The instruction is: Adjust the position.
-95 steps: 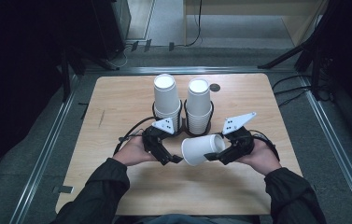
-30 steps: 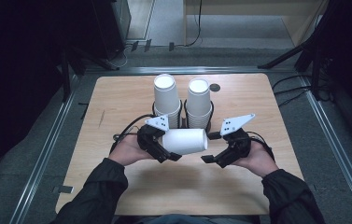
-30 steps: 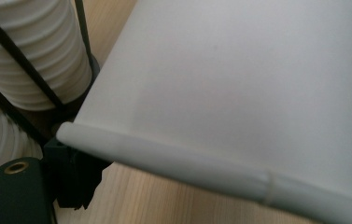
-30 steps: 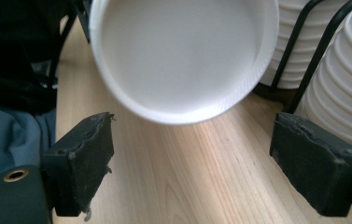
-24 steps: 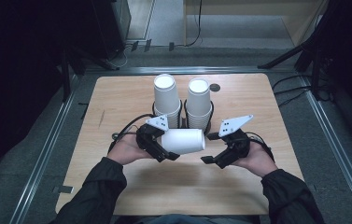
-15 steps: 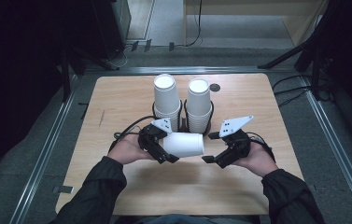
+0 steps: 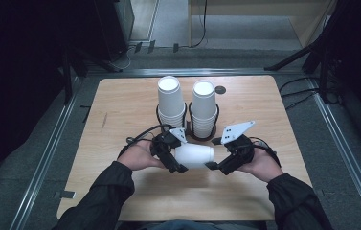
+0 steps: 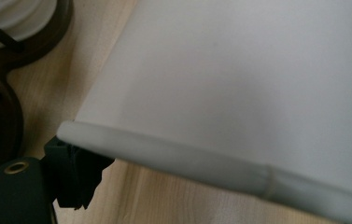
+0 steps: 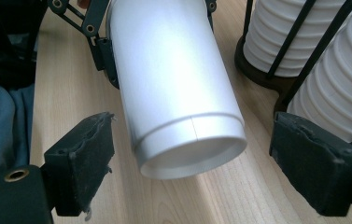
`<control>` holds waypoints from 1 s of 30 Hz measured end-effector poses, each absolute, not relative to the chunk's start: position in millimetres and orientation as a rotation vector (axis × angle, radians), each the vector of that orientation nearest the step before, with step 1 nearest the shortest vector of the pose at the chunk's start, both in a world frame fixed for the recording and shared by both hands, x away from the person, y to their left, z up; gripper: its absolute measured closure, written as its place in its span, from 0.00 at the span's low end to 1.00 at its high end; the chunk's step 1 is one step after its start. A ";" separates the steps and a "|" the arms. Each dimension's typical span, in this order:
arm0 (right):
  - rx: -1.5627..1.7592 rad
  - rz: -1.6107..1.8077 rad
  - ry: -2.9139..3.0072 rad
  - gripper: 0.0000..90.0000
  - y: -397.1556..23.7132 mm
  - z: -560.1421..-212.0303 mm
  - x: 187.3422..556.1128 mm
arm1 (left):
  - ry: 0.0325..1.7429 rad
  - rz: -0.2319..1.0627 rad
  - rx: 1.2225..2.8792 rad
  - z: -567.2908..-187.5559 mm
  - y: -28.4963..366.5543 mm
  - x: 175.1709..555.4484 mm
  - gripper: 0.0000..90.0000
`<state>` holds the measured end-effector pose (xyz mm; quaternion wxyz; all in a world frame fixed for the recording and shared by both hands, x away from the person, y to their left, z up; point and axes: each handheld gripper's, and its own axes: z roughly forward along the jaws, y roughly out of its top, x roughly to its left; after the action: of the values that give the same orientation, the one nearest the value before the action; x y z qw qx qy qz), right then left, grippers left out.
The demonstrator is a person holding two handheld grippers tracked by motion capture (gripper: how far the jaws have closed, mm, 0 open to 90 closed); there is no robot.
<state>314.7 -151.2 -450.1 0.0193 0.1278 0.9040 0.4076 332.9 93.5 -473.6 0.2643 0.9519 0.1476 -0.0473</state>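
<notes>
A white paper cup lies on its side just above the table between my two grippers. My left gripper is shut on its rim end; in the left gripper view the cup spans the picture, with one finger against the rolled rim. The cup's base points at the right gripper view's camera. My right gripper stands open, its pads wide on either side of the base without touching it.
Two tall stacks of white cups stand in a black wire holder just behind the grippers, close to the right gripper's far pad. The wooden table has a small dark hole at the back.
Earliest frame: the right gripper held the cup. Since a second ago the left gripper, holding it, has carried it down and a little toward the right gripper. The right hand stayed still.
</notes>
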 end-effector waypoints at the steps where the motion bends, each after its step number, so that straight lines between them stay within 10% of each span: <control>1: 0.378 1.254 2.816 0.15 -148.4 -452.0 314.4 | 0.393 -0.128 2.578 -474.7 90.0 332.1 0.13; 30: 0.220 1.116 2.896 0.23 -114.8 -467.5 309.3 | 0.314 -0.100 2.598 -473.4 77.3 323.6 0.10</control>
<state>309.3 -114.8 -467.5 0.0152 0.0707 0.9306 0.3588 323.6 77.3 -473.4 0.2584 0.9583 0.1160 -0.0370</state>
